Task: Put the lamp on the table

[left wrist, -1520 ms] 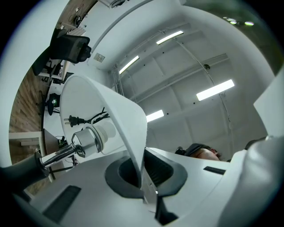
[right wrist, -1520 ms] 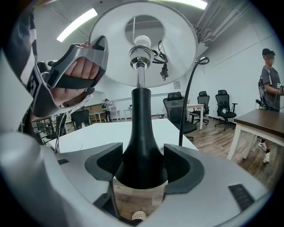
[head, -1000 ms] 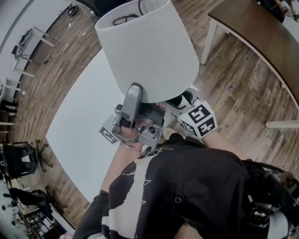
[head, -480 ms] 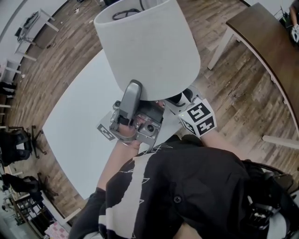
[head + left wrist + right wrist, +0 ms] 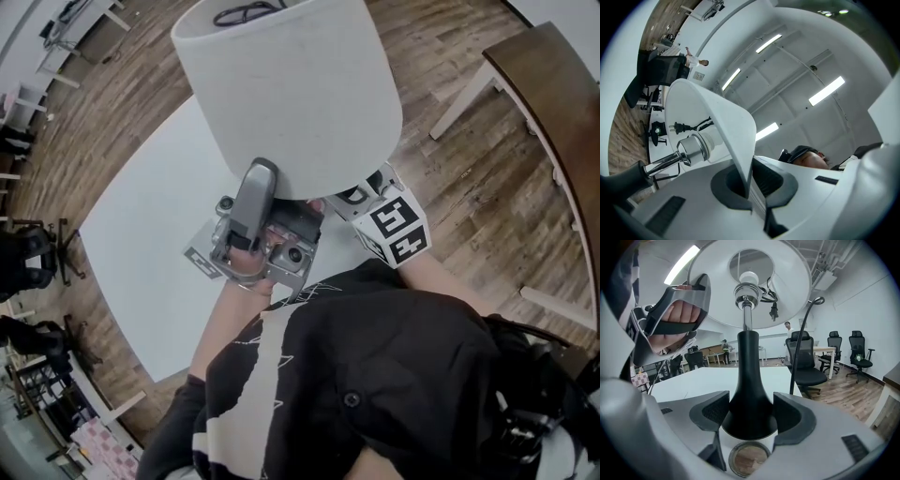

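Jaws gripped shade (left gripper) and base (right gripper), lamp held above the centre-left table; steady lowering seemed next.

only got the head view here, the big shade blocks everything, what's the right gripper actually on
Observer: The right gripper has its jaws closed on the black flared lamp base, one pad on each side.
Operator: and the left one, is it on the stem too
Observer: No, the left gripper pinches the bottom rim of the white fabric lampshade.
Operator: where's the cord end
Observer: The black power plug is tucked up inside the shade, beside the chrome bulb socket.
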### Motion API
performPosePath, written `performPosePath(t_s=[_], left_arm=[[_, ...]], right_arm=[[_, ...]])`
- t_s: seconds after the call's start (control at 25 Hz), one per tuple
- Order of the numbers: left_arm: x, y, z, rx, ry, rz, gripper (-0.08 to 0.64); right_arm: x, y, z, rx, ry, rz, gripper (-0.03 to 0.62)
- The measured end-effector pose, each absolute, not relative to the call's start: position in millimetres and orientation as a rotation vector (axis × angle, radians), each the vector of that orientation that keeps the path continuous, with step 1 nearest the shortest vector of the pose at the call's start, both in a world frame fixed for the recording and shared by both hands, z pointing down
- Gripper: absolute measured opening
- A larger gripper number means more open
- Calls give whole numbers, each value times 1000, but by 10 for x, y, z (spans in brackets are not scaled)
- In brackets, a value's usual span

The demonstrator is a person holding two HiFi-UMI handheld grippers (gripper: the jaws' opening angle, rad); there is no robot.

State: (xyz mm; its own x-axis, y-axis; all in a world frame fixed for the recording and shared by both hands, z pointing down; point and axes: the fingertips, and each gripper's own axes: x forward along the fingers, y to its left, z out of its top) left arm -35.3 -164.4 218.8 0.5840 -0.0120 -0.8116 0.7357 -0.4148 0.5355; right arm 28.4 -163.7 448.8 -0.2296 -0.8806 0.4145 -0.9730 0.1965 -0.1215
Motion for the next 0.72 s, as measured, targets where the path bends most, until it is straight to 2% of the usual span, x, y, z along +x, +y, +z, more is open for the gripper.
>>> performPosePath(t_s=[0.72], left_arm=[[-435, -1951, 2147, 1976, 276, -1166, 14]], right_arm=[[175, -2217, 4453, 1317, -2455, 410, 295]])
